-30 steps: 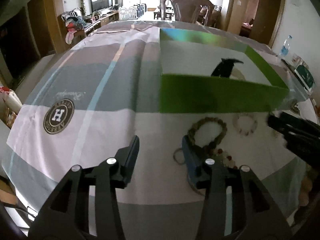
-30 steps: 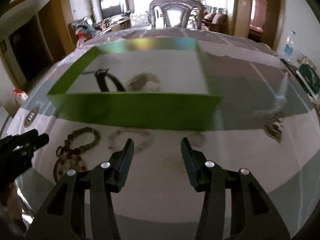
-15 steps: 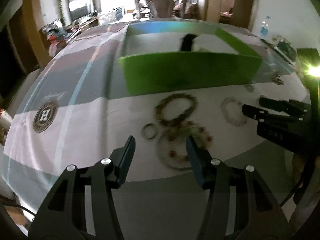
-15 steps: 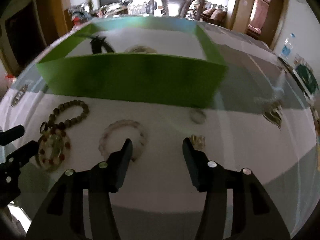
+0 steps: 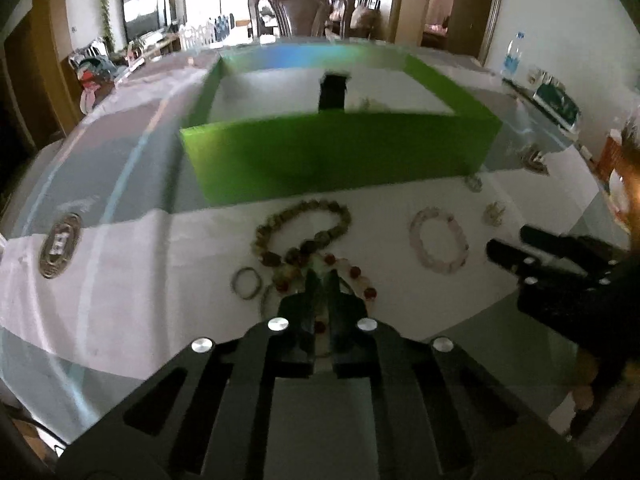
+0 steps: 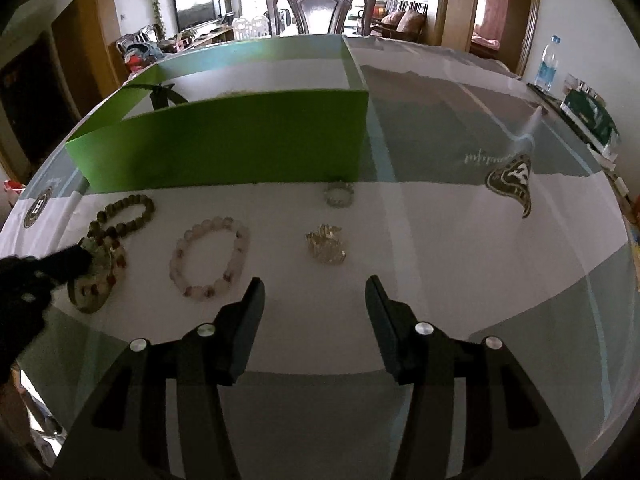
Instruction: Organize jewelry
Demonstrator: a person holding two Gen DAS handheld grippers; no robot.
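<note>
My left gripper [image 5: 322, 280] is shut on the far rim of a pale bracelet with red beads [image 5: 362, 276], which lies on the tablecloth. A brown bead bracelet [image 5: 304, 226] lies just beyond it and a small ring [image 5: 246, 282] to its left. A pink bead bracelet [image 6: 208, 258] lies left of my open, empty right gripper [image 6: 316, 300]. A gold crystal piece [image 6: 326, 244] lies just ahead of the right gripper, with a small clear bracelet [image 6: 339, 194] beyond. The green box [image 6: 224, 144] stands behind, open-topped, with a black item [image 5: 332, 92] inside.
The round table carries a grey-and-white cloth with a logo badge [image 6: 512, 180]. A water bottle [image 6: 546, 64] and a green packet [image 6: 592, 120] are at the far right edge. A wooden chair [image 6: 320, 8] stands behind the table.
My left gripper has moved forward over the red-beaded bracelet and closed on it. My right gripper has stayed open and shifted right, towards the gold crystal piece.
</note>
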